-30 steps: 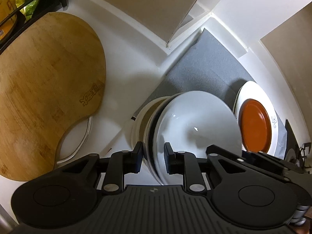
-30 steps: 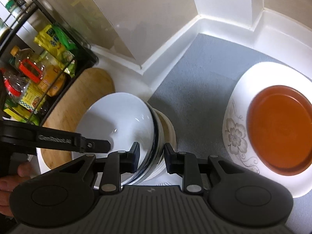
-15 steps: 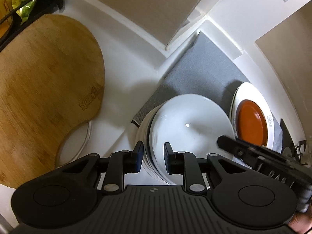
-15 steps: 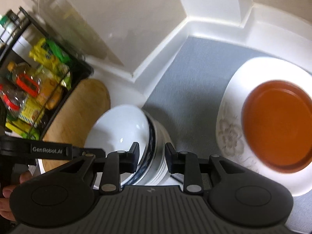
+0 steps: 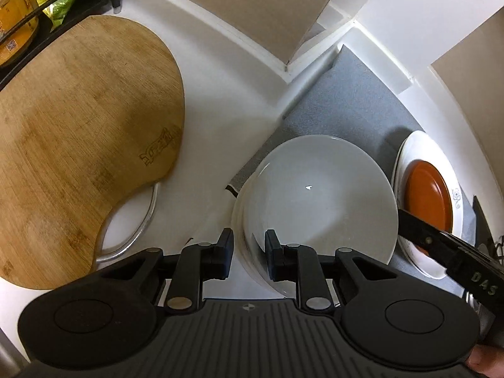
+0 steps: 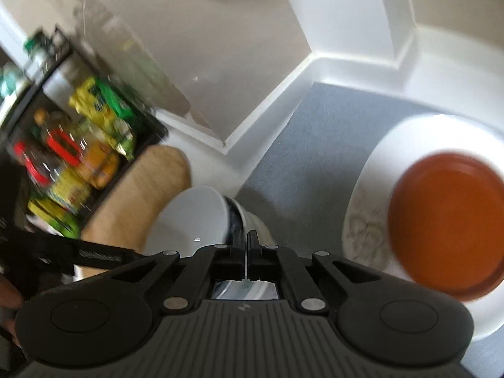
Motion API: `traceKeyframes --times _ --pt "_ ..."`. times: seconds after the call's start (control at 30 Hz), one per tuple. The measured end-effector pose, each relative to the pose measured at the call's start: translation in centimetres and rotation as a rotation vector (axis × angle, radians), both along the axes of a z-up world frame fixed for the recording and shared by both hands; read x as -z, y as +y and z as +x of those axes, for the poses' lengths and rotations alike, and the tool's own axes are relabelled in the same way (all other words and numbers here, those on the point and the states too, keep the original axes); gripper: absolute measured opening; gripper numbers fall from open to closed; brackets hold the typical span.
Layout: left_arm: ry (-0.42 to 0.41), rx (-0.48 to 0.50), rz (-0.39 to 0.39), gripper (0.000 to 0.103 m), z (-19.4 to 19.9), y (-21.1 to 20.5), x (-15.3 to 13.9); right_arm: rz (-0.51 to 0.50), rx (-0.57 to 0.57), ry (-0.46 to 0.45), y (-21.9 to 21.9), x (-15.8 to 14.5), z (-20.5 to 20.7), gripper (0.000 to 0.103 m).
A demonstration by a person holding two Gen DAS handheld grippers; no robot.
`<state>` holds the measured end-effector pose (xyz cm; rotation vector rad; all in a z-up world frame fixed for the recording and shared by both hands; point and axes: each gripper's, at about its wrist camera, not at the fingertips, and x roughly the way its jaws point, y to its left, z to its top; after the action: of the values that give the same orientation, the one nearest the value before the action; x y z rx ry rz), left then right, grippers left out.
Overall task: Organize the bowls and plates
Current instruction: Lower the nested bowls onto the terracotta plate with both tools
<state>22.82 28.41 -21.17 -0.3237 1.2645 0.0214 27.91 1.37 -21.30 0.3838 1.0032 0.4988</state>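
The left gripper (image 5: 249, 253) pinches the near rim of the bowl stack (image 5: 315, 201), jaws narrowly parted around that rim. The right gripper (image 6: 245, 245) is closed on nothing. The stack sits mouth-up, tilted slightly, at the gray mat's (image 5: 346, 104) 7 o'clock edge. At 3 o'clock, the orange plate (image 5: 428, 195) rests flat on the white plate (image 5: 422, 145). Stacking looks largely done; placement remains.

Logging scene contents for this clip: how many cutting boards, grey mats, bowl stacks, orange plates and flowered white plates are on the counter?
wooden cutting board: 1
grey mat: 1
stack of bowls: 1 (bowls in it cannot be counted)
orange plate: 1
flowered white plate: 1
Total: 5
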Motion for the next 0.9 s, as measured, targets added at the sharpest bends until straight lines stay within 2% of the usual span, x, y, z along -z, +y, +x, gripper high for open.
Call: traceKeyframes --times 0.13,0.23,0.3,0.33,0.37,0.43,0.5,0.53,0.57,0.6,0.67,0.7,0.8,0.9 --pt "-0.015 0.007 0.032 0.027 -0.2 -0.5 -0.1 0.072 0.084 0.031 -1.0 0.4 -0.6 0.010" --pt "-0.019 0.047 0.043 0.026 -0.1 -0.7 0.0 0.073 0.103 0.026 -1.0 0.5 -1.1 0.015" --pt "-0.013 0.052 0.022 0.026 0.0 -0.3 0.3 0.075 0.104 0.022 -1.0 0.5 -0.9 0.015" --pt "-0.009 0.051 0.006 0.026 0.1 -0.1 0.5 0.098 0.113 0.024 -1.1 0.4 -0.8 0.022" --pt "-0.007 0.055 -0.012 0.026 0.2 0.2 0.7 0.131 0.119 0.025 -1.2 0.2 -0.7 0.035" --pt "-0.001 0.061 -0.043 0.026 0.3 0.7 1.0 0.165 0.129 0.032 -1.0 0.0 -0.5 0.044" --pt "-0.001 0.090 -0.064 0.027 0.5 1.0 1.1 0.123 0.123 0.041 -0.3 0.2 -0.3 0.042" --pt "-0.004 0.104 -0.070 0.028 0.5 1.2 1.1 0.097 0.123 0.051 -0.1 0.6 -0.2 0.036" --pt "-0.007 0.115 -0.078 0.030 0.6 1.3 1.2 0.080 0.132 0.066 -0.1 1.0 0.0 0.026" --pt "-0.012 0.129 -0.087 0.030 0.7 1.5 1.3 0.102 0.142 0.080 -0.3 1.5 0.0 0.027" --pt "-0.005 0.134 -0.108 0.039 0.9 2.1 1.8 0.159 0.176 0.104 -0.9 2.4 -0.2 0.028" --pt "0.002 0.131 -0.127 0.040 1.0 2.4 2.0 0.172 0.183 0.107 -1.0 2.6 -0.3 0.028" --pt "0.016 0.128 -0.162 0.044 1.1 3.0 2.4 0.165 0.182 0.097 -0.9 3.0 -0.5 0.032" --pt "0.010 0.137 -0.151 0.050 1.2 3.0 2.5 0.163 0.169 0.111 -1.0 3.6 -0.3 0.040"
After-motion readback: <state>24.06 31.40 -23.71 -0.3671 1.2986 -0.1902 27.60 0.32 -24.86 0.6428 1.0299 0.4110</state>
